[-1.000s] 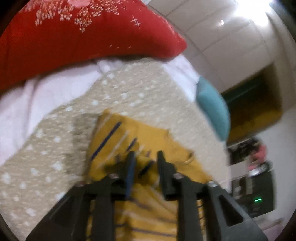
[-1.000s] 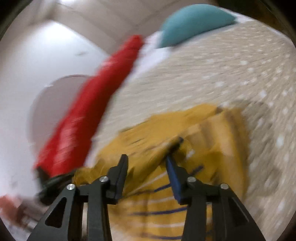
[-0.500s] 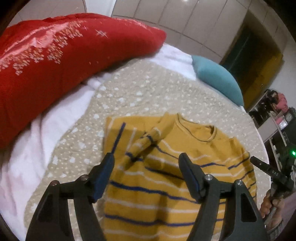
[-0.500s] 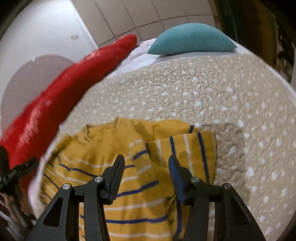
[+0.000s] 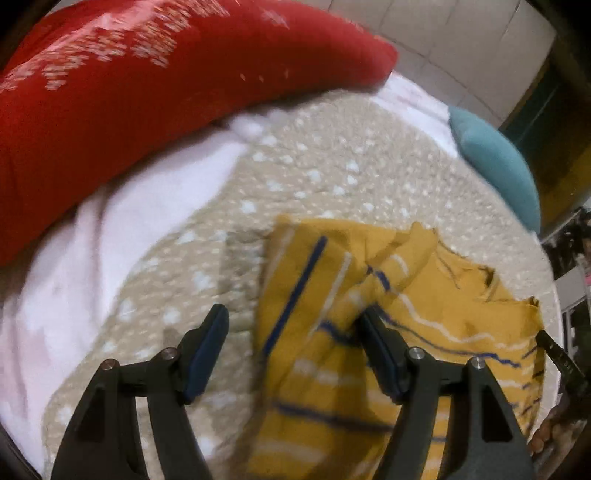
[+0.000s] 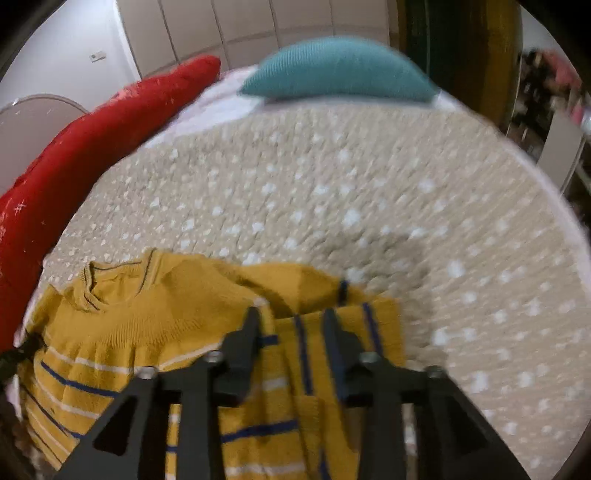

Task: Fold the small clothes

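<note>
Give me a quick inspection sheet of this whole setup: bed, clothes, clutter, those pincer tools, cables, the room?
Surface: beige dotted blanket over a white sheet.
Job's things: yellow striped sweater lying flat, sleeves folded inward.
Clutter: red pillow, teal cushion.
Grippers: left gripper open, astride the sweater's edge; right gripper open over a folded sleeve, jaws just narrowing.
Cables: nothing seen.
Surroundings: panelled wall, blurred furniture.
</note>
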`<state>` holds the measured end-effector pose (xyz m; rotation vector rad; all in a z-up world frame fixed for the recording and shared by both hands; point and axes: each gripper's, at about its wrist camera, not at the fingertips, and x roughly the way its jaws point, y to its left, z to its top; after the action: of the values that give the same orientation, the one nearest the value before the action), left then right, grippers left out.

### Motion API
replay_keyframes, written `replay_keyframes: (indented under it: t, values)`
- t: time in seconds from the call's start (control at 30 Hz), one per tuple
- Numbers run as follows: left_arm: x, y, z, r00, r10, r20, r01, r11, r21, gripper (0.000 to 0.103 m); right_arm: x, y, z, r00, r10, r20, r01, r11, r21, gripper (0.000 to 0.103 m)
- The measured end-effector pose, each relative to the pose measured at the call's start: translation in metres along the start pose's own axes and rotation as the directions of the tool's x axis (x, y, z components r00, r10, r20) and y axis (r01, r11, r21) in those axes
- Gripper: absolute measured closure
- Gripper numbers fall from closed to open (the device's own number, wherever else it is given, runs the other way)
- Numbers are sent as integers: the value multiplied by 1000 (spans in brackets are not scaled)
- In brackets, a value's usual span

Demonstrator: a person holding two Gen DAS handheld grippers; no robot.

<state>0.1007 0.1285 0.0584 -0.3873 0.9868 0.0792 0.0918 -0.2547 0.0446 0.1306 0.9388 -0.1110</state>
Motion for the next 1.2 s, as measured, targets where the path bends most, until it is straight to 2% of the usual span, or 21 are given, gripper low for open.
replay_keyframes:
  t: [0.17,0.23,0.33,0.37,0.43,0.5,0.53,0.6,0.67,0.7,0.8,0.83,0.87,0.93,1.0,1.1,1.2]
  values:
    - [-42,11,-24,998,-29,48,27,998,55,31,-43,-7,-25,998,69,10,-68,996,-58,53]
    - [-50,6,-41,998,-41,51,34,991,130,30,-53,-14,-40,994,105,-3,-105,993,-53,52]
    - [-53,-7,-72,998,-35,42,22,963,270,28,-66,-22,-69,986,167,-12,-167,985,-37,52]
    - [-47,-14,-85,999,19,31,-28,943,331,28,-70,-24,-80,981,194,-17,-194,980,-34,52]
    - [-32,-19,-98,990,135,28,-136,913,384,28,-68,-25,-98,976,212,-50,-214,976,-32,52]
    - [-26,-17,-102,982,181,49,-185,893,411,27,-59,-30,-109,981,174,-87,-178,983,-34,52]
    - [-27,-16,-101,977,202,68,-212,886,412,27,-52,-34,-113,987,126,-104,-131,991,-42,52]
    - [-38,-16,-95,962,248,114,-273,872,407,34,-51,-45,-113,991,93,-91,-97,995,-39,54]
    - [-50,-15,-89,935,309,175,-354,843,404,43,-56,-56,-109,995,61,-75,-62,998,-7,53]
    - [-56,-13,-85,924,328,198,-382,834,399,43,-59,-59,-107,996,60,-67,-60,998,-1,52]
    - [-70,5,-73,905,366,215,-421,843,334,44,-73,-54,-108,999,36,-36,-37,999,-34,52]
    - [-75,12,-71,910,360,208,-410,858,310,44,-77,-50,-110,1000,13,-23,-14,999,-52,52]
    - [-82,22,-71,924,335,186,-377,885,275,44,-81,-47,-112,1000,-19,-6,18,997,-69,51]
    - [-93,27,-77,943,283,173,-319,914,249,43,-87,-46,-113,999,-33,15,34,996,-83,50]
    - [-106,21,-87,953,236,192,-282,921,268,37,-94,-43,-112,999,-6,43,9,997,-78,50]
    - [-113,-5,-106,959,171,226,-239,918,317,31,-98,-24,-100,991,113,70,-107,991,-81,50]
    - [-115,-39,-127,974,78,214,-155,916,370,31,-75,3,-86,966,258,18,-256,964,-74,50]
